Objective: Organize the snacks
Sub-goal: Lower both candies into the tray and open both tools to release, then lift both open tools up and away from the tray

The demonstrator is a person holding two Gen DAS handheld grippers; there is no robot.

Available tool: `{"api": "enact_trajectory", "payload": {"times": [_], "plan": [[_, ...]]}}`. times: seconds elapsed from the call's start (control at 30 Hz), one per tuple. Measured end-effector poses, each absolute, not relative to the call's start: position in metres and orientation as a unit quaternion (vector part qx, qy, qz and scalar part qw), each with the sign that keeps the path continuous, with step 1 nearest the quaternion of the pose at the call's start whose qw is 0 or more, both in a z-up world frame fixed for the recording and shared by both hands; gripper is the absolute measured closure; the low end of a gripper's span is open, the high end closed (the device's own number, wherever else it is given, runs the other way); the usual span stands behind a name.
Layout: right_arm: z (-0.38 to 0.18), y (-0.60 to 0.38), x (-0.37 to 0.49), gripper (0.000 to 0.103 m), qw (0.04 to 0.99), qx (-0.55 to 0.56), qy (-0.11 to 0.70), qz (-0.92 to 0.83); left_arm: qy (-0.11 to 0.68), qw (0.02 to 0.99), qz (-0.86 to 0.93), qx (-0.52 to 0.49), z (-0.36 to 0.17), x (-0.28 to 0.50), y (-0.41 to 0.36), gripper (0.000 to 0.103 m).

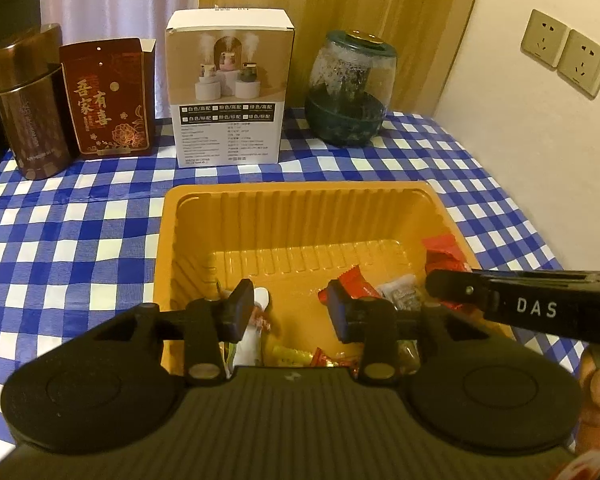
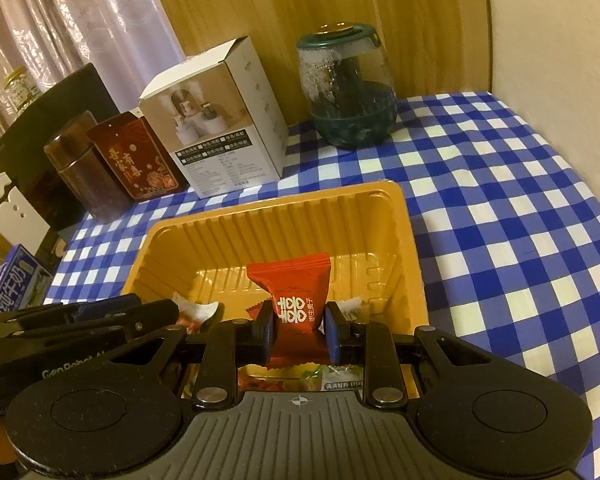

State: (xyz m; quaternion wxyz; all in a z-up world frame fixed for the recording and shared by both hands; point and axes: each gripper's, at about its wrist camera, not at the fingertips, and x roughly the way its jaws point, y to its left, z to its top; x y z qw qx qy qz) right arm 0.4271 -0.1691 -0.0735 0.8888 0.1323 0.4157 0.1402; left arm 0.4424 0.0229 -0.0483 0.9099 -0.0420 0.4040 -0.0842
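The right gripper (image 2: 298, 330) pinches a red candy packet (image 2: 296, 300) between its fingers above the orange tray (image 2: 414, 240) of snacks, while the left gripper's (image 1: 290, 310) wide fingers hover alongside, near the white box (image 2: 224, 128).

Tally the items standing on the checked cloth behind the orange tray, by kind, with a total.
Brown canister: 1
Red gift box: 1
White product box: 1
Green-lidded jar: 1
Total: 4, all behind the orange tray.
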Motion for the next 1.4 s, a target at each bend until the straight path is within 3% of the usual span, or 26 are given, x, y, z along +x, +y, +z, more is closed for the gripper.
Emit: {"api": "enact_trajectory", "payload": {"times": [1.17,1.23,1.27,1.4], "plan": [[-0.071,-0.132,0.45,0.076,0.88,0.143,0.422,0.166,0.41,0.909,-0.077,-0.024,-0.051,0.443,0.044,0.066],[-0.072,-0.134,0.451,0.059,0.879,0.153,0.419,0.171,0.41,0.908,-0.077,-0.024,-0.051,0.443,0.044,0.065],[-0.072,-0.136,0.45,0.038,0.88,0.16,0.415,0.169,0.411,0.908,-0.076,-0.024,-0.051,0.443,0.044,0.065],[-0.07,-0.142,0.45,0.034,0.883,0.171,0.407,0.16,0.41,0.908,-0.076,-0.024,-0.052,0.443,0.045,0.063]]}}
